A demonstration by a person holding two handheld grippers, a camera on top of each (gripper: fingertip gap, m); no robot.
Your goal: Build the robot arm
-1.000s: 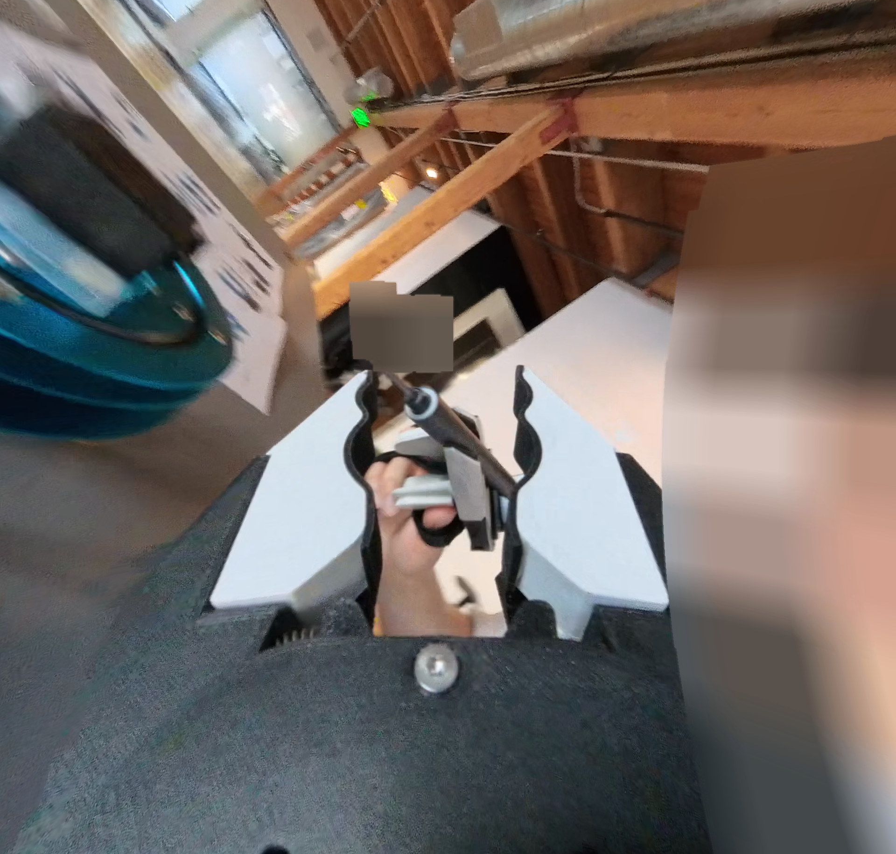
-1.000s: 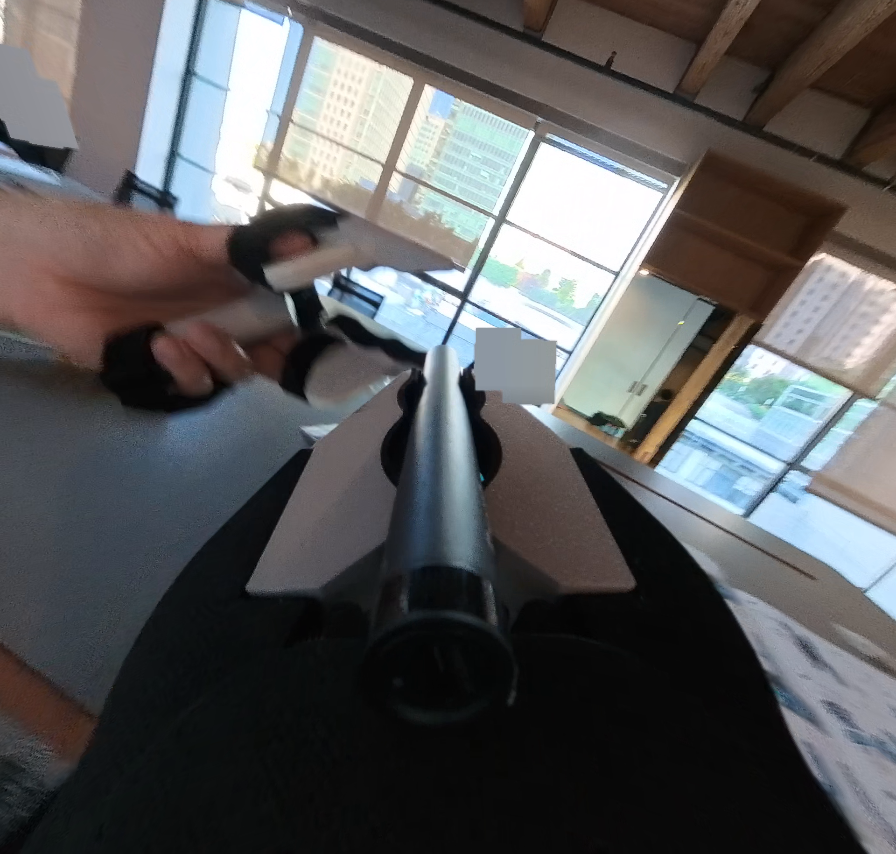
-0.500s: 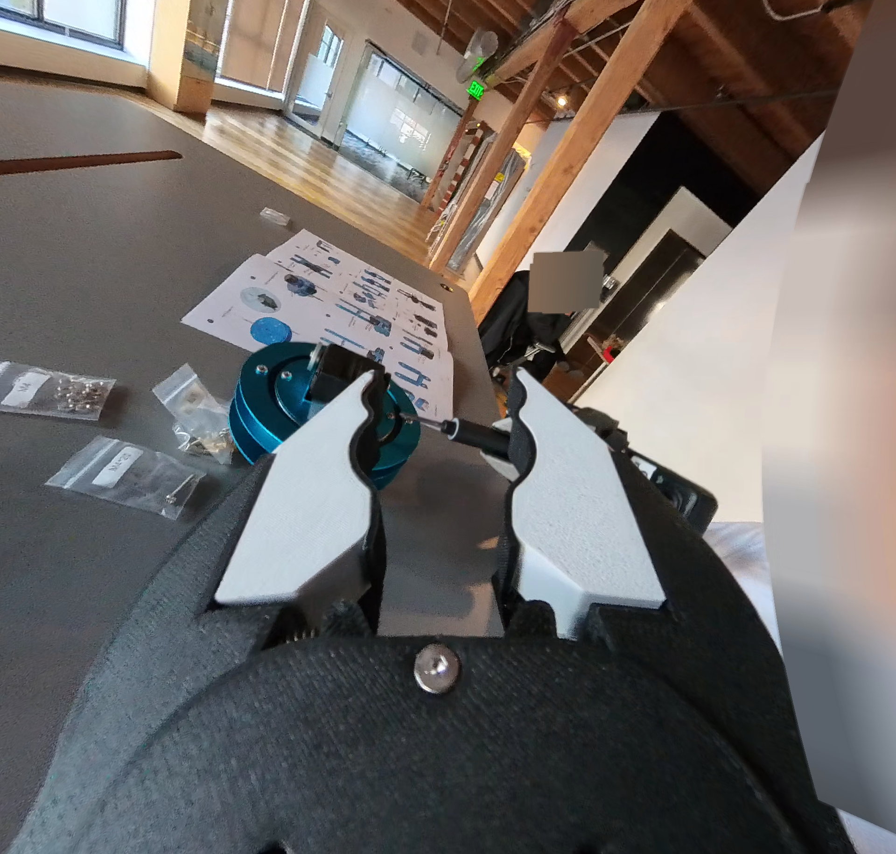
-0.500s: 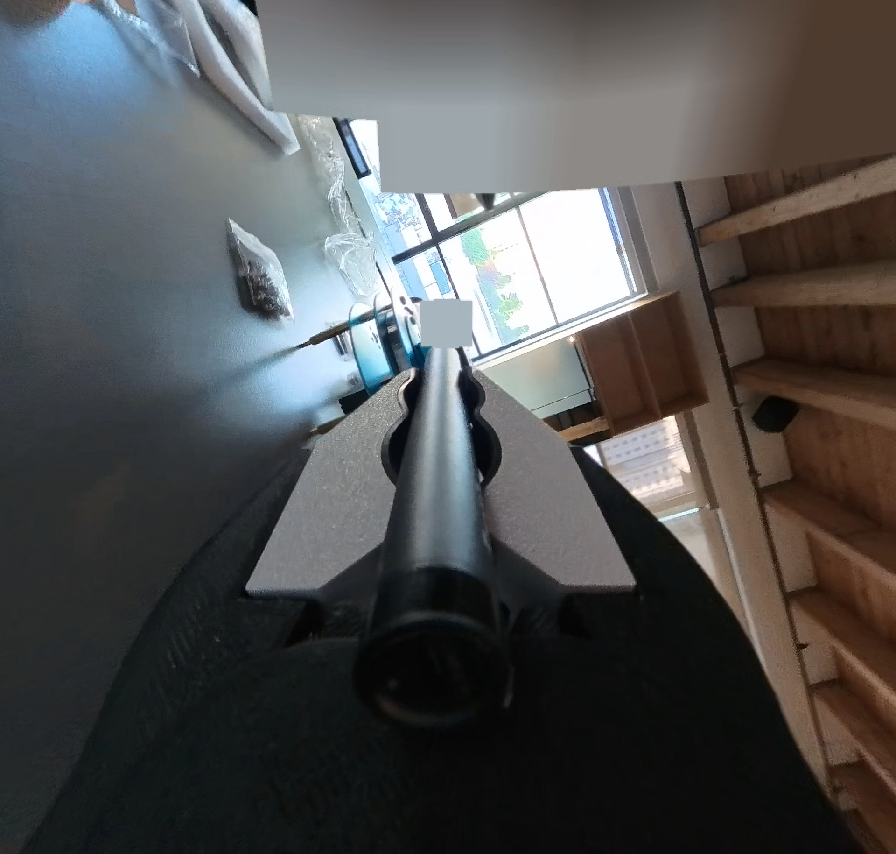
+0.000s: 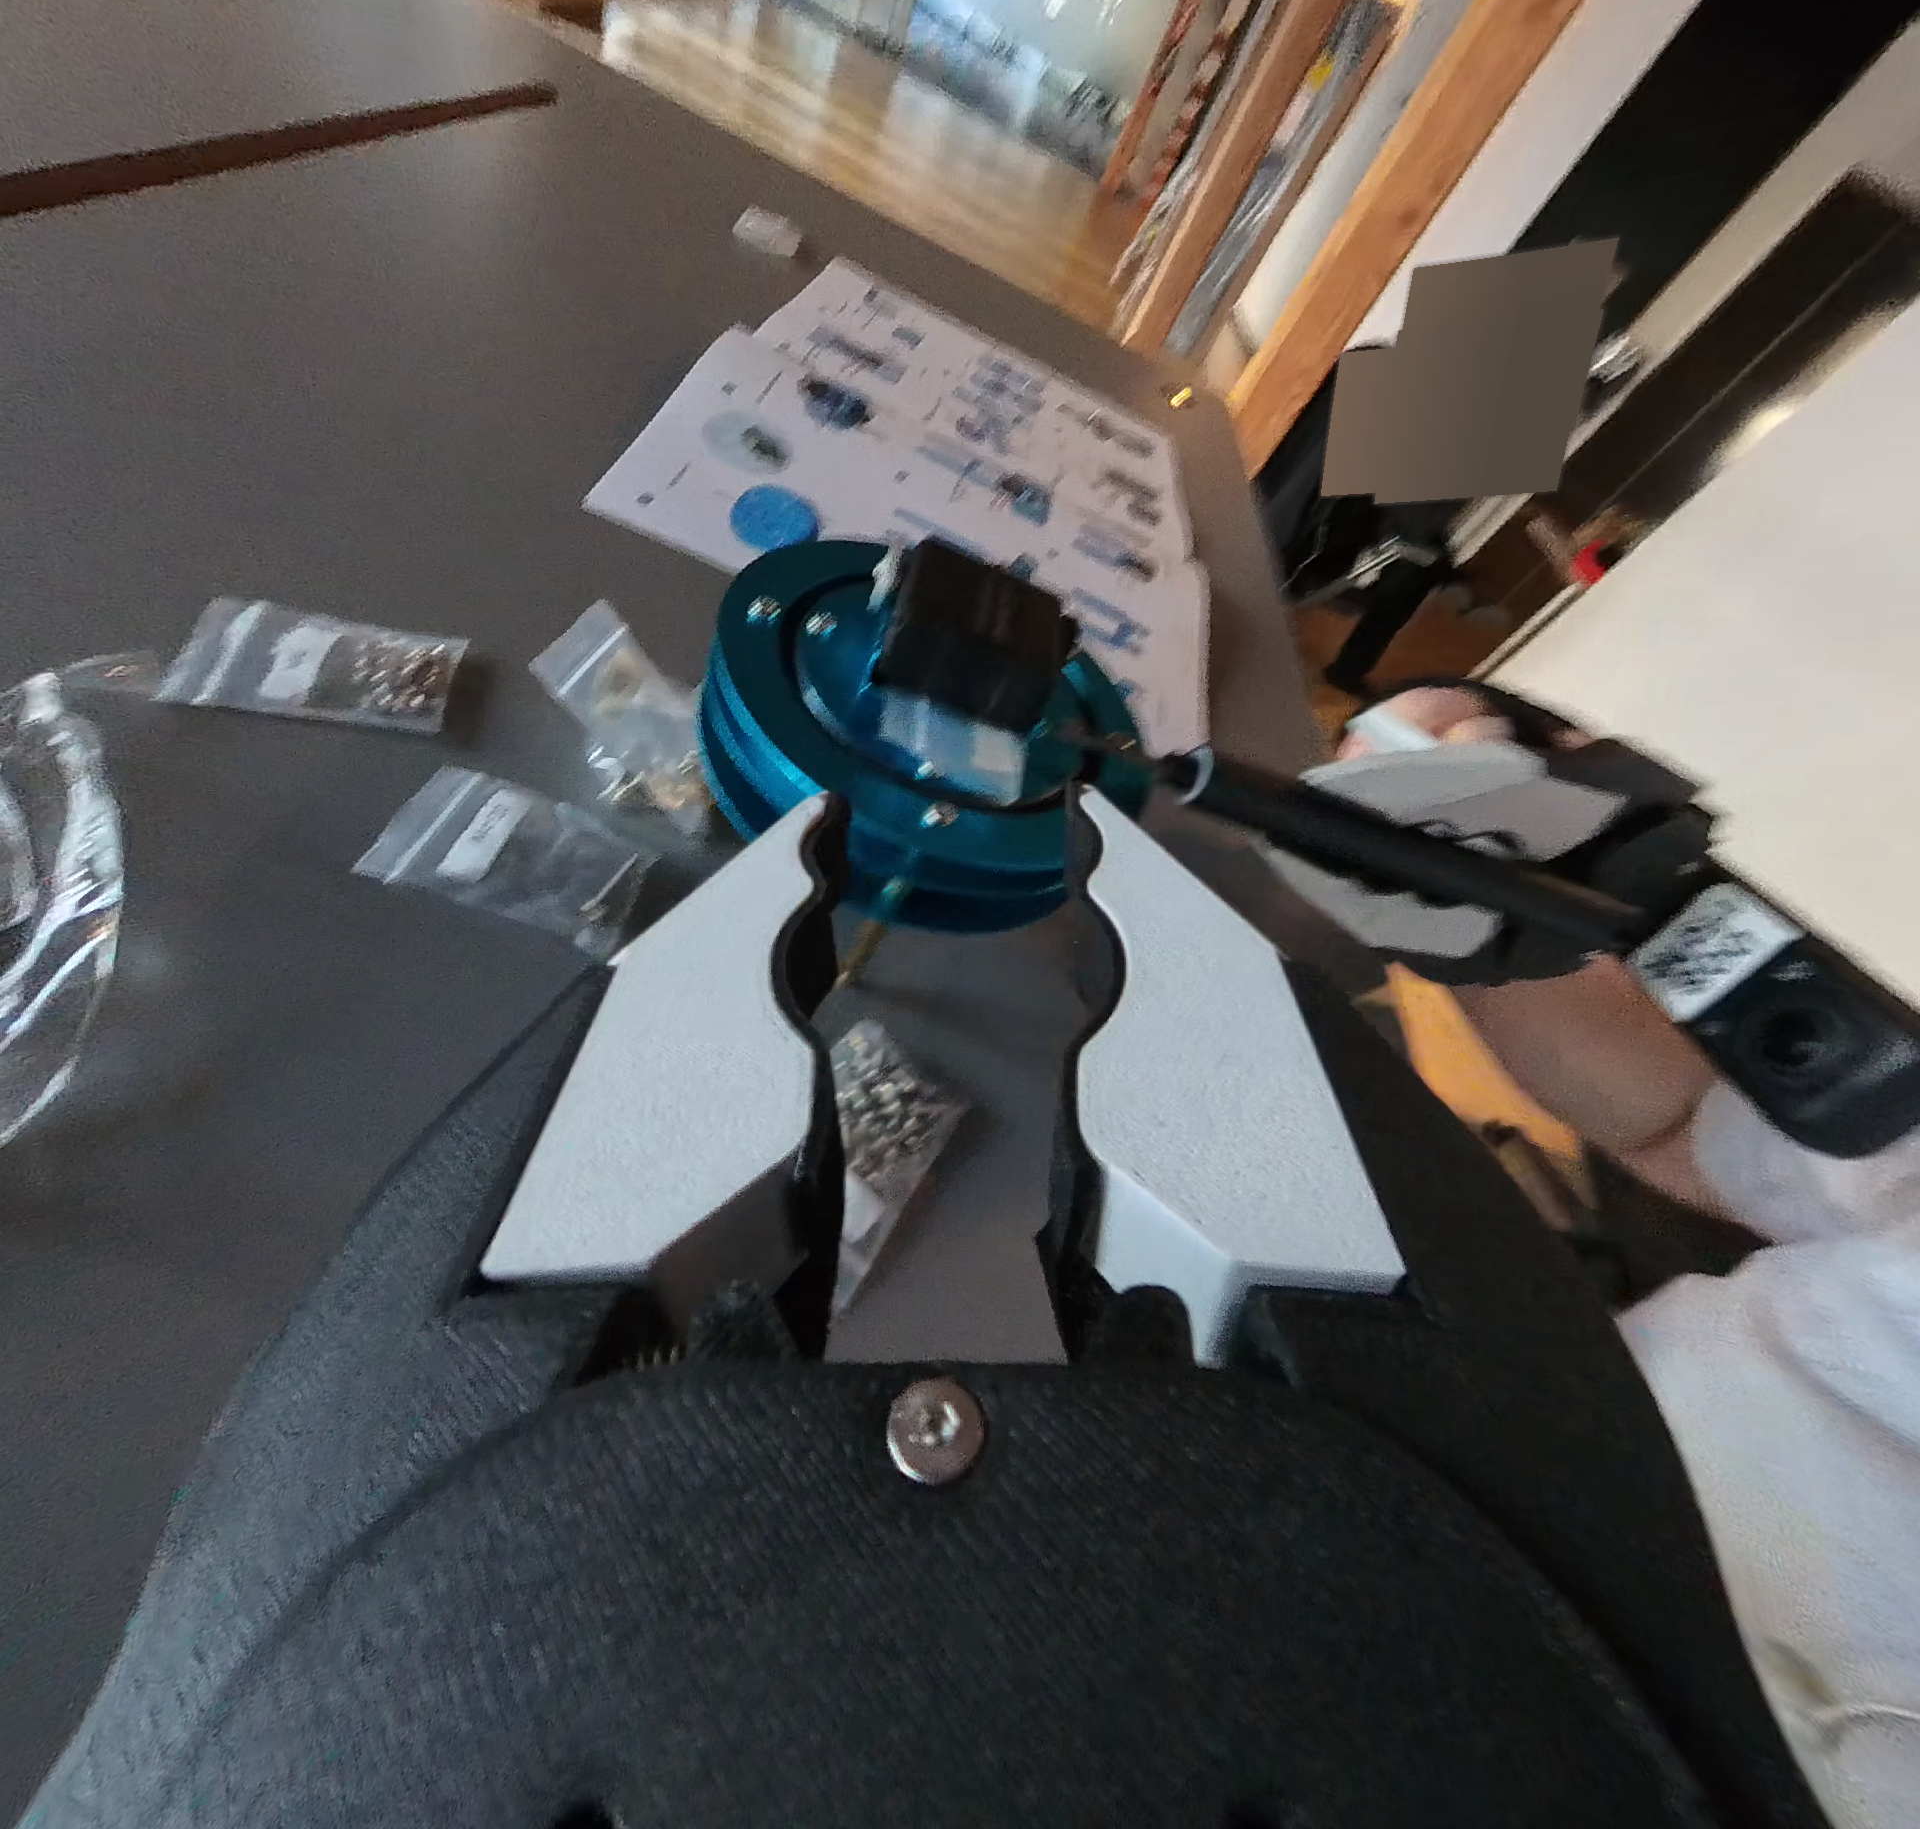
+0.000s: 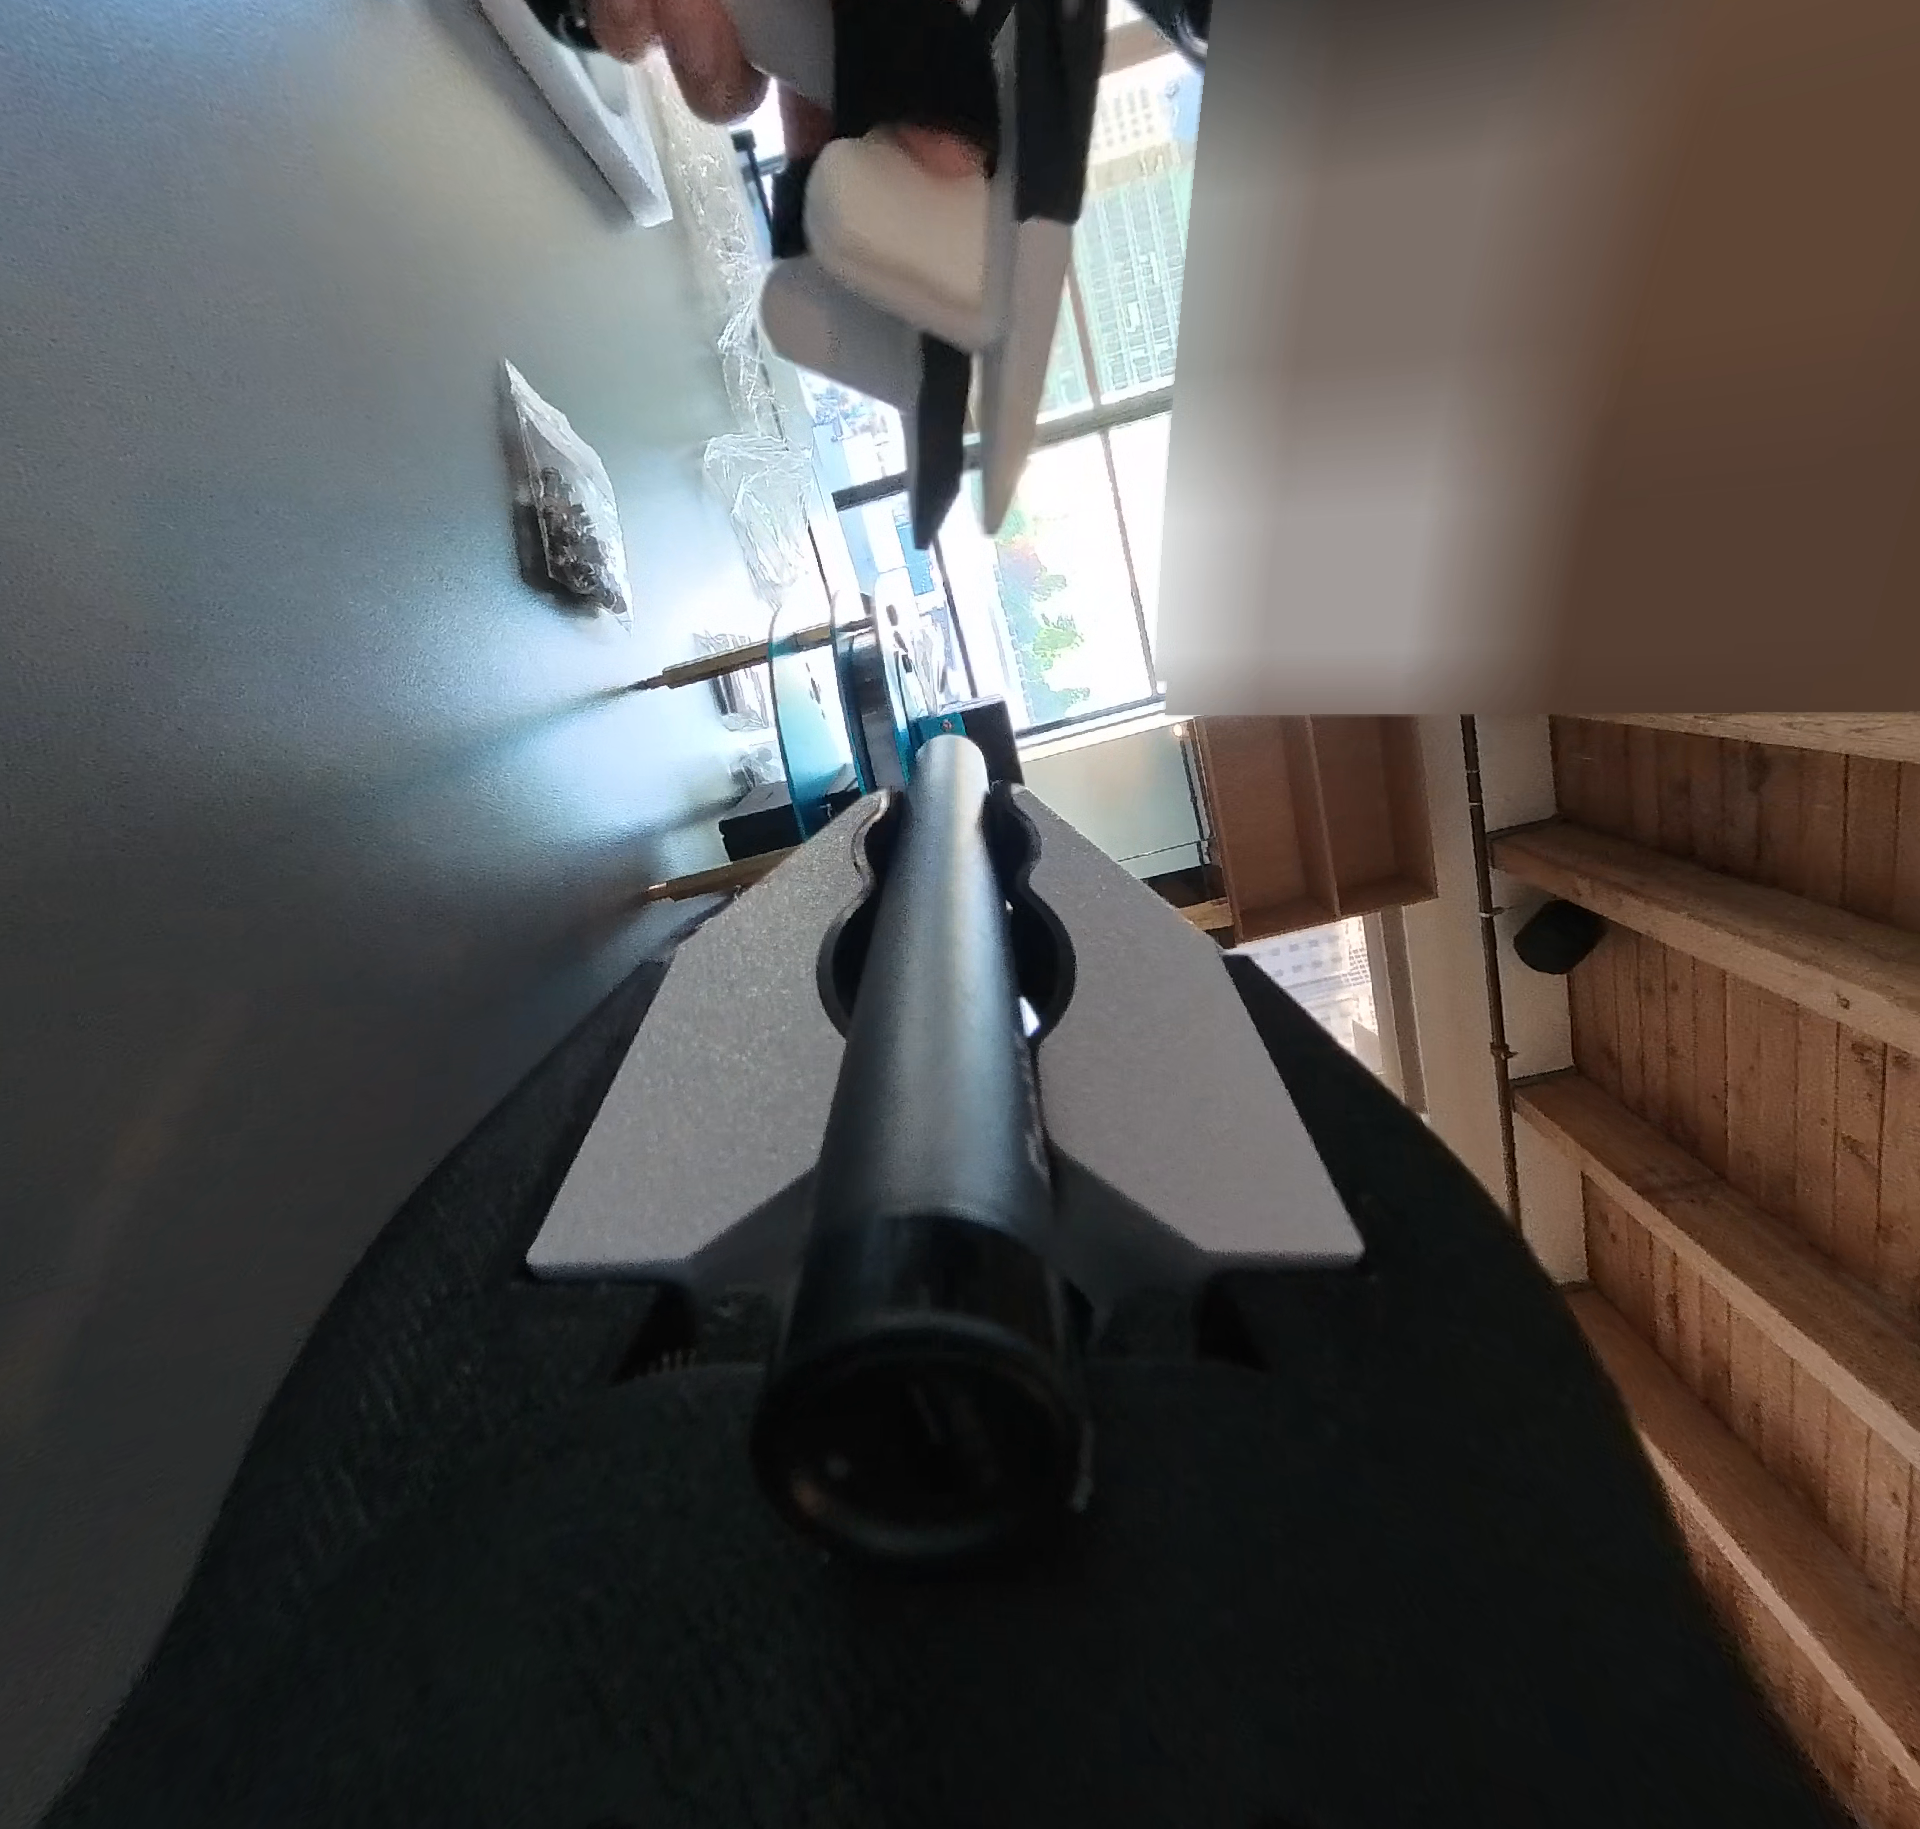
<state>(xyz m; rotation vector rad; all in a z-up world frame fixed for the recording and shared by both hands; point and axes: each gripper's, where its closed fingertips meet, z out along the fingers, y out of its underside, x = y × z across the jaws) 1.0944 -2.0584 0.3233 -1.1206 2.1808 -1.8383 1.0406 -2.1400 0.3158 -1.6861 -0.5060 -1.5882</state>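
The left hand-held gripper (image 5: 945,844) hovers low over the dark worktop (image 5: 312,345) w/ its jaws wide apart and nothing between them; just in front of its tips stands a blue disc (image 5: 914,771) w/ a black block (image 5: 971,636) on top; a brass pin (image 5: 873,922) sticks out at the disc's lower edge, near the left finger. A small bag of screws (image 5: 883,1104) lies on the worktop under the gap of the jaws; more bags (image 5: 312,662) lie to the left, and printed sheets (image 5: 935,449) lie behind the disc.

The right hand-held gripper (image 6: 940,813) is closed around a dark driver (image 6: 935,1052), which runs along its fingers; in the left view the driver's tip is at the disc's right side, close to the block; if it touches, I cannot tell. The right view is rolled sideways; the disc shows there edge-on, just past the driver.
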